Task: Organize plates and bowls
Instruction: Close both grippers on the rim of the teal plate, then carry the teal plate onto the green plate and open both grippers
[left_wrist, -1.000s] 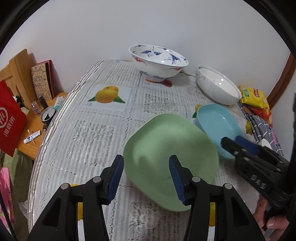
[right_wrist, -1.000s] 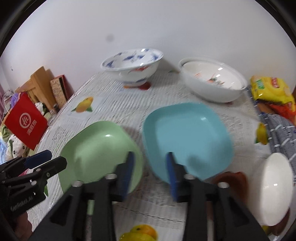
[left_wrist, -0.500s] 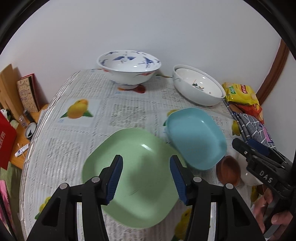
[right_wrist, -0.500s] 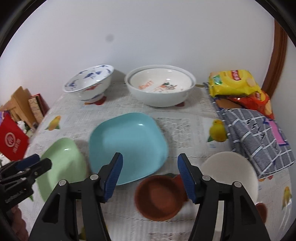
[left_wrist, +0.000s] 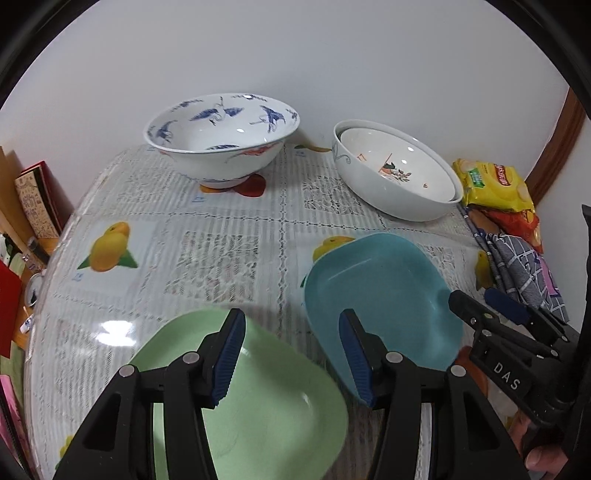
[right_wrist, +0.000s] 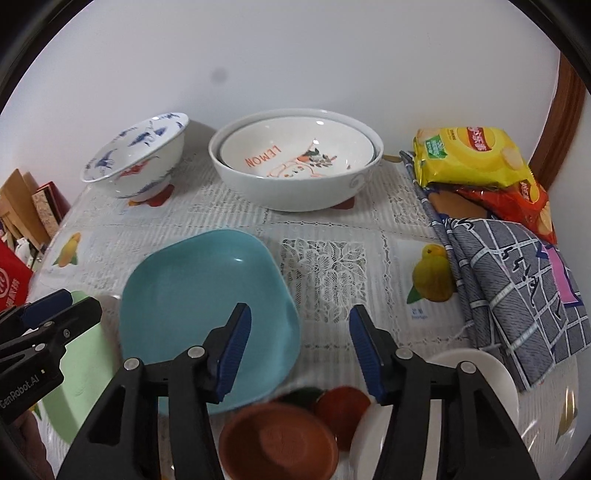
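Note:
A green square plate (left_wrist: 266, 406) lies at the table's near left, under my open, empty left gripper (left_wrist: 291, 354); it also shows in the right wrist view (right_wrist: 81, 373). A blue square plate (right_wrist: 199, 310) lies beside it, right of the green one (left_wrist: 384, 299). My right gripper (right_wrist: 301, 345) is open and empty above the blue plate's right edge. A small brown bowl (right_wrist: 277, 443) and a white bowl (right_wrist: 476, 369) sit near me. At the back stand a blue-patterned bowl (left_wrist: 221, 136) and two nested white bowls (right_wrist: 295, 158).
Snack bags (right_wrist: 476, 155) and a folded grey checked cloth (right_wrist: 513, 288) lie at the table's right. A red bag (right_wrist: 11, 284) and books (left_wrist: 33, 199) stand off the left edge. The wall is right behind the bowls.
Both grippers pulled back and rose; my right gripper opened wider. The view swung right, so the green plate now sits lower and the small bowls came into the right wrist view.

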